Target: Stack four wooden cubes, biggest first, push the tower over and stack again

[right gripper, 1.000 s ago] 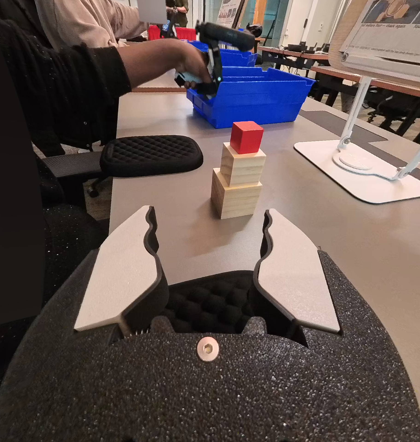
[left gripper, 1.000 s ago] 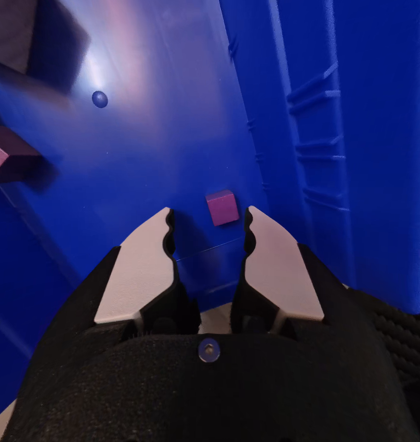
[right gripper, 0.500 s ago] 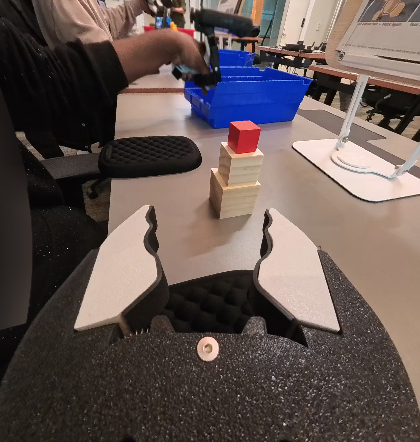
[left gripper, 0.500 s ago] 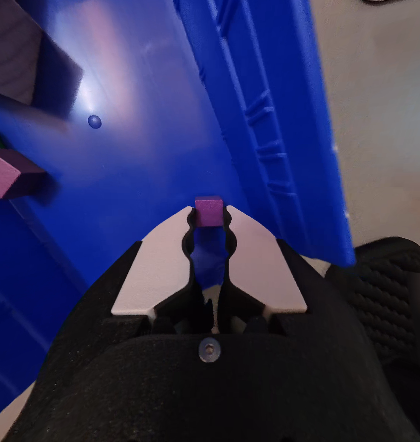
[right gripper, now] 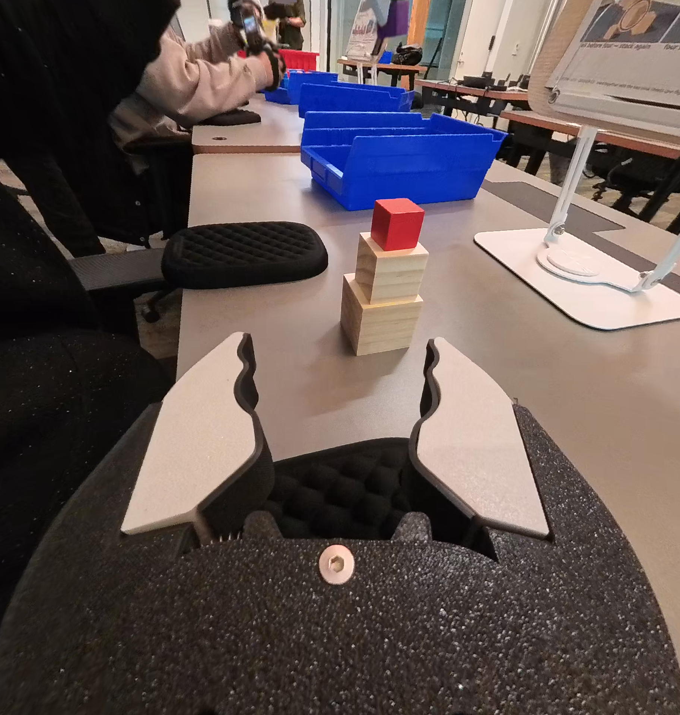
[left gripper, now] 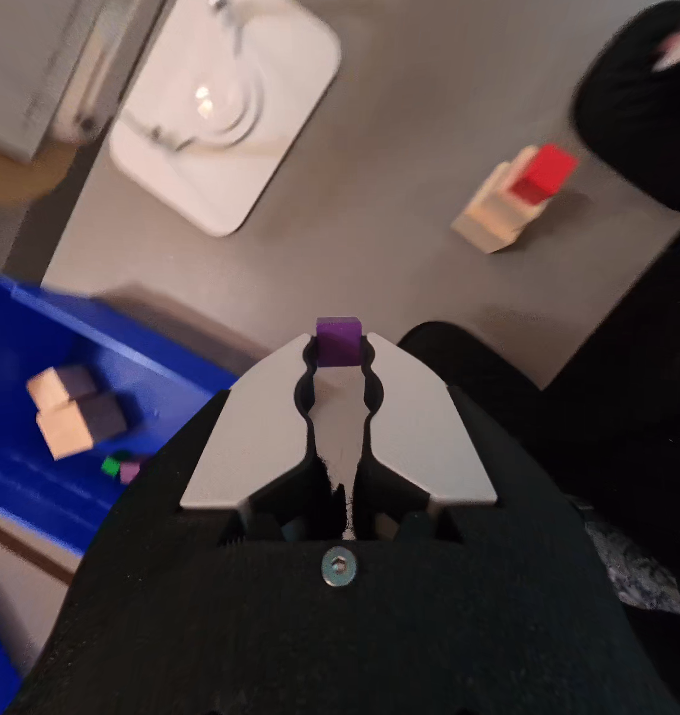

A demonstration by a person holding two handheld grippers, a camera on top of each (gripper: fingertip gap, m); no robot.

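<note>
My left gripper (left gripper: 338,342) is shut on a small purple cube (left gripper: 337,342), pinched between its fingertips and held high above the grey table (left gripper: 330,247). Below and to the right stands a stack: a red cube (left gripper: 543,174) on two wooden cubes (left gripper: 489,216). In the right wrist view the same stack shows, with the red cube (right gripper: 397,223) on a smaller wooden cube (right gripper: 392,271) on a larger one (right gripper: 381,323). My right gripper (right gripper: 338,367) is open and empty, low over the table just in front of the stack.
A blue bin (left gripper: 40,348) at the left holds wooden cubes (left gripper: 65,418), a green cube (left gripper: 111,465) and a purple one. It also shows in the right wrist view (right gripper: 400,162). A white stand base (right gripper: 586,278) lies right, a black armrest (right gripper: 245,253) left. Another person works at the back. Spacing between my two grippers at the tips: around 30 cm.
My left gripper closed on the purple cube on the bin floor, then lifted it out of the bin and swung over the table. My right gripper stayed still and open.
</note>
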